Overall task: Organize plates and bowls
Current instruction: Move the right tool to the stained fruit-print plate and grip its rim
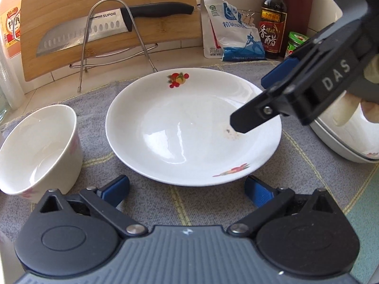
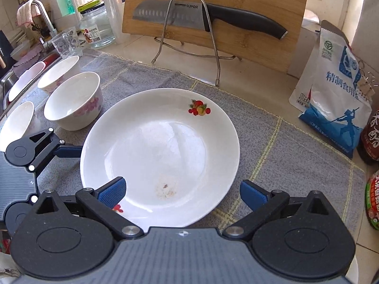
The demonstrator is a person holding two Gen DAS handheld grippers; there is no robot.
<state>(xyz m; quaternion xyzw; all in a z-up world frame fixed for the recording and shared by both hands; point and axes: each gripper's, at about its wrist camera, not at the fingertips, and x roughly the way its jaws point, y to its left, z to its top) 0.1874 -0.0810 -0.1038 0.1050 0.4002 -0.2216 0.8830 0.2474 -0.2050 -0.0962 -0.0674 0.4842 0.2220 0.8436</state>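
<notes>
A white plate (image 1: 189, 127) with fruit decals lies on the grey cloth (image 1: 213, 203); it also shows in the right wrist view (image 2: 161, 151). My left gripper (image 1: 187, 189) is open and empty at the plate's near rim; it shows at the left edge of the right wrist view (image 2: 68, 150). My right gripper (image 2: 182, 194) is open and empty, its jaws over the plate's near edge. Seen from the left wrist, it (image 1: 258, 99) hovers above the plate's right side. A white bowl (image 1: 40, 151) with pink flowers stands left of the plate (image 2: 73, 101).
Several more white bowls (image 2: 59, 73) stand left by the sink. More stacked white dishes (image 1: 343, 137) sit at the right. A cutting board (image 2: 213, 11) with a knife (image 2: 203, 16) on a wire stand is behind, with a salt bag (image 2: 336, 99), vinegar bottle (image 1: 272, 23) and jars (image 2: 97, 26).
</notes>
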